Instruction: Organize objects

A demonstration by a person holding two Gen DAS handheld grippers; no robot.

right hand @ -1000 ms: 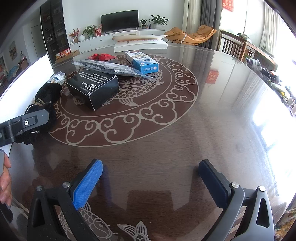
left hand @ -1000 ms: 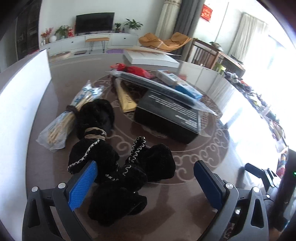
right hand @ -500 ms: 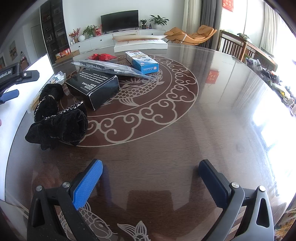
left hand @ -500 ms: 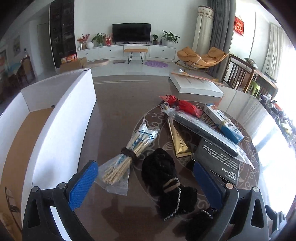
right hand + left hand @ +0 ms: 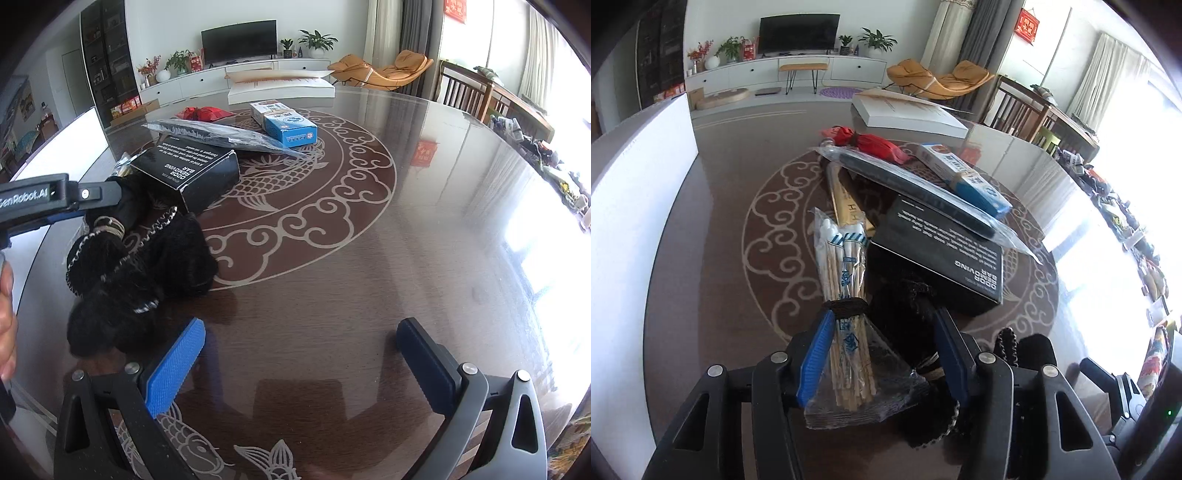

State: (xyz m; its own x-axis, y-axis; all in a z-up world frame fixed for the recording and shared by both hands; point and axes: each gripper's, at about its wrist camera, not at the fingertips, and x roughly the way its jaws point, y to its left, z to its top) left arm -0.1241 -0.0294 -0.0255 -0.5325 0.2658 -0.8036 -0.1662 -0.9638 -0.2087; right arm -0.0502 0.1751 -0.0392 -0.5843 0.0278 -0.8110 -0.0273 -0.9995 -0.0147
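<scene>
While closing, left gripper (image 5: 882,349): jaws around the near end of the bag of sticks (image 5: 846,291) and part of the black fuzzy bundle (image 5: 908,306); left pad against the bag, right pad against the black cloth; firm squeeze not clear from the left wrist view.
Right gripper (image 5: 299,350): jaws wide apart, nothing between, only bare table (image 5: 406,240) under them.
Bag of sticks: flat on the table, tied with a dark band in the middle, just left of the black box (image 5: 942,254), beside the white panel (image 5: 635,206).
Black fuzzy bundle: on the table, touching the near corner of the black box, partly under the left gripper.
Black box: on the round pattern, with a long dark item in clear plastic (image 5: 916,188) across its far end.
Blue and white box (image 5: 964,173): behind the plastic bag.
Red cloth (image 5: 871,142): at the far edge of the group.
Gold packet (image 5: 846,206): between the bag of sticks and the black box.
</scene>
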